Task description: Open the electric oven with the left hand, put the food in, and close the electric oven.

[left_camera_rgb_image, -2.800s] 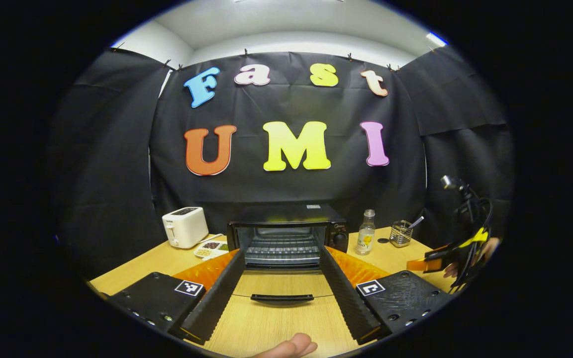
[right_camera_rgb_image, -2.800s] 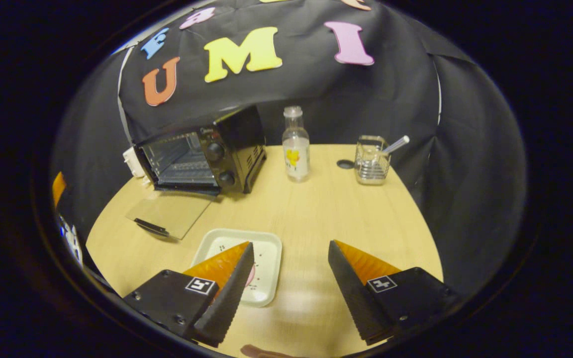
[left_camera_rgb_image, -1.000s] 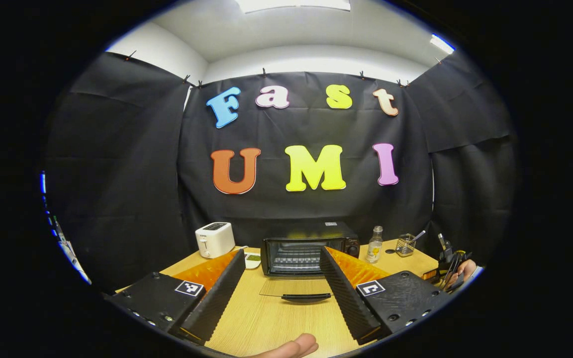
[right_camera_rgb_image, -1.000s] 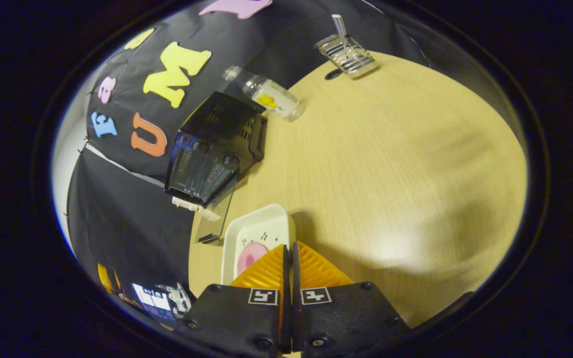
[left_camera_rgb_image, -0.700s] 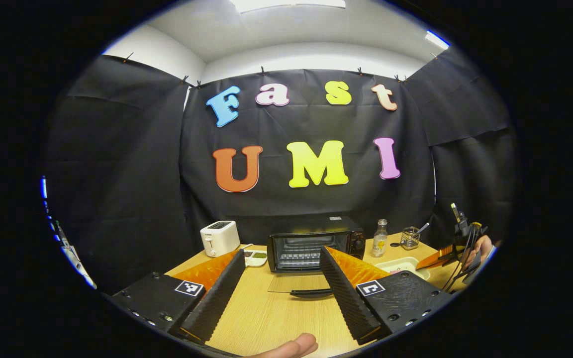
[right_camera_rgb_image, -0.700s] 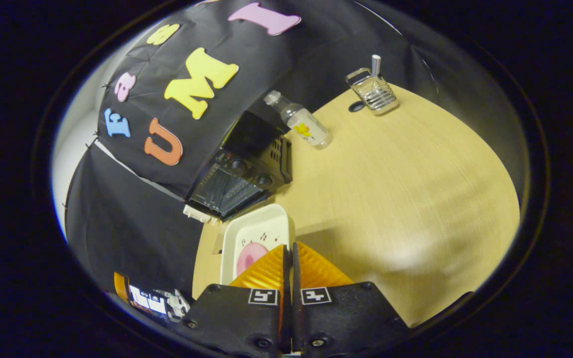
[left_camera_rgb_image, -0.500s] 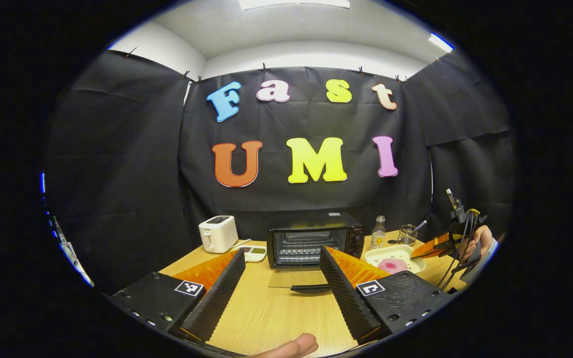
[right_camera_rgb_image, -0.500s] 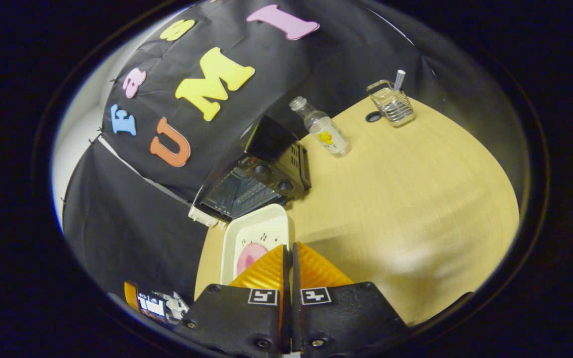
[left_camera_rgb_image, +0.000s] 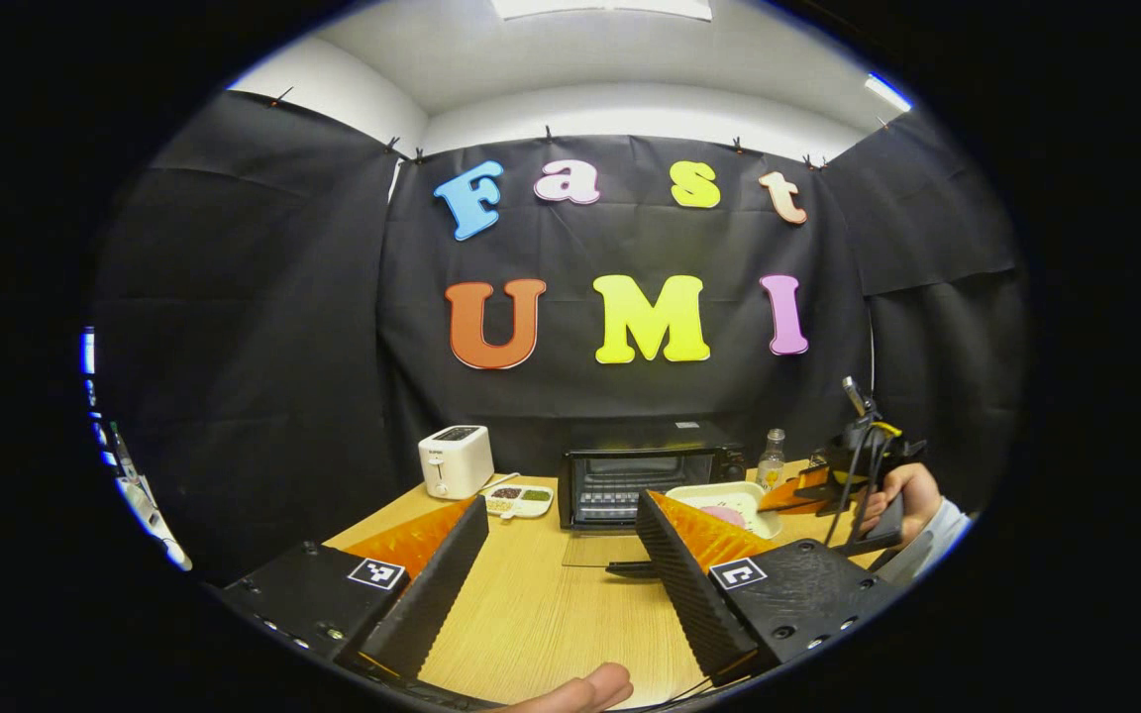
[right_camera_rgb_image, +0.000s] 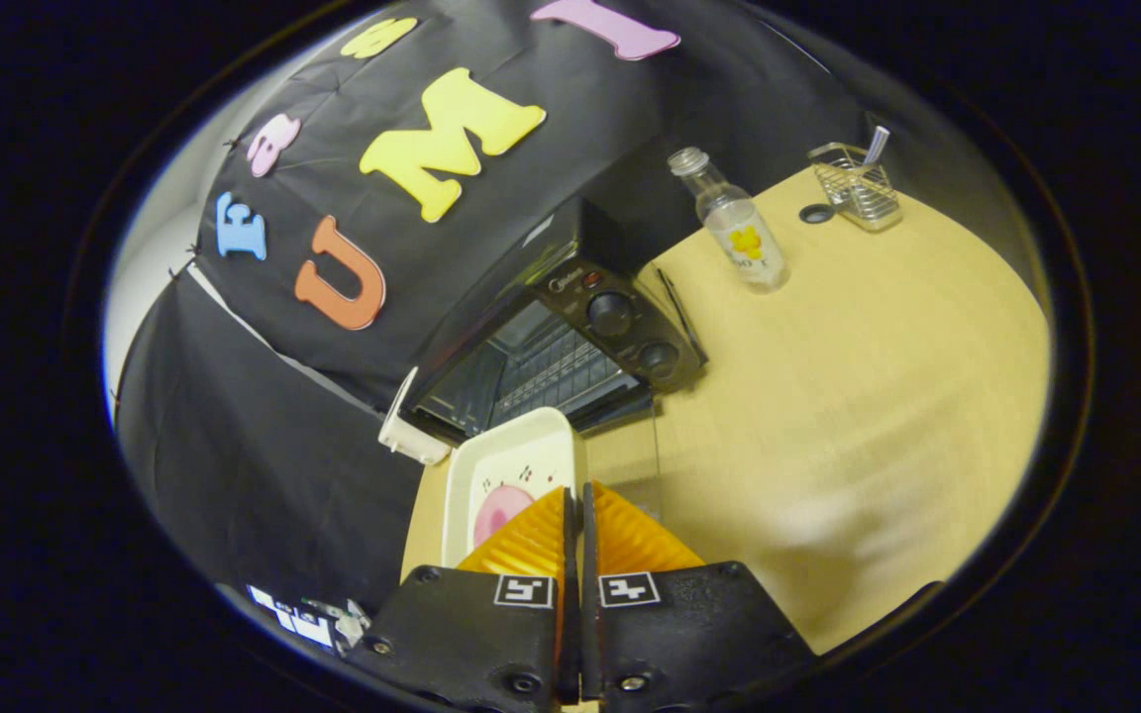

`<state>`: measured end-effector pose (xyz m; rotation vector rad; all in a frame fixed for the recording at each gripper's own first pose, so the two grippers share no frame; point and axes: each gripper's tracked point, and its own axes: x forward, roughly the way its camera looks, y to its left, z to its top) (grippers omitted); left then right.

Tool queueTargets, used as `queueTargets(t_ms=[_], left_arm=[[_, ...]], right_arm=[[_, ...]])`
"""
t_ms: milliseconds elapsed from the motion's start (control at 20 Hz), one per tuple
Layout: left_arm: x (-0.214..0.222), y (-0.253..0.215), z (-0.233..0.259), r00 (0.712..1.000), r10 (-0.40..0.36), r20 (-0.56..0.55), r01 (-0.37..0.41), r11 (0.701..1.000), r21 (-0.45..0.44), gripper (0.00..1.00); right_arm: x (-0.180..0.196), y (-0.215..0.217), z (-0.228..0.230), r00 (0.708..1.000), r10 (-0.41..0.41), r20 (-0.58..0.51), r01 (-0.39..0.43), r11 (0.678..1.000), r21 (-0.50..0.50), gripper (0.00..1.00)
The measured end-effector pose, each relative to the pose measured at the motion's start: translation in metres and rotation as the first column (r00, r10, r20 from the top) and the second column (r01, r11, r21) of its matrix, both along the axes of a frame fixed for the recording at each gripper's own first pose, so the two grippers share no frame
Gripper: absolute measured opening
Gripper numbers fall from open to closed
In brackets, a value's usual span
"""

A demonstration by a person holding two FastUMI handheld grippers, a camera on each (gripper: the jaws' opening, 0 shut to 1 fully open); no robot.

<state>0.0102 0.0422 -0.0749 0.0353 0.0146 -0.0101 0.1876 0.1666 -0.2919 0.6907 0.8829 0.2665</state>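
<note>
In front of the electric oven [right_camera_rgb_image: 551,337], whose glass door [left_camera_rgb_image: 602,550] already lies folded down (opening is done), the right gripper [right_camera_rgb_image: 575,515] has its fingers clamped on the rim of the white tray [right_camera_rgb_image: 511,470] carrying pink food [right_camera_rgb_image: 496,510]. The left gripper [left_camera_rgb_image: 556,564] waits with fingers spread, empty. Loading and closing remain.

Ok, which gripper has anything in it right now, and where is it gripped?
The right gripper is shut on the near rim of the white tray with the pink food. The left gripper is open and holds nothing.
</note>
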Motion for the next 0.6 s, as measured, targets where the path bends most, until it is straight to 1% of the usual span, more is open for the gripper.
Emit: queueTargets(t_ms=[150, 250, 450, 600], left_arm=[[-0.005, 0.014, 0.001, 1.0, 0.019, 0.009, -0.02, 1.0, 0.022, 0.96], [-0.006, 0.026, 0.002, 0.999, 0.038, 0.014, -0.038, 0.998, 0.04, 0.96], [-0.016, 0.055, -0.001, 0.995, 0.104, -0.007, -0.104, 0.994, 0.032, 0.96], [-0.017, 0.069, 0.001, 0.991, 0.136, -0.004, -0.136, 0.99, 0.024, 0.96]], right_arm=[[0.021, 0.037, -0.015, 0.999, -0.032, 0.004, 0.032, 0.999, -0.001, 0.04], [0.038, 0.054, -0.02, 0.997, -0.072, 0.017, 0.072, 0.997, 0.003, 0.04], [0.07, 0.068, -0.026, 0.984, -0.17, 0.052, 0.171, 0.985, -0.018, 0.04], [0.094, 0.076, -0.037, 0.976, -0.212, 0.054, 0.214, 0.976, -0.037, 0.04]])
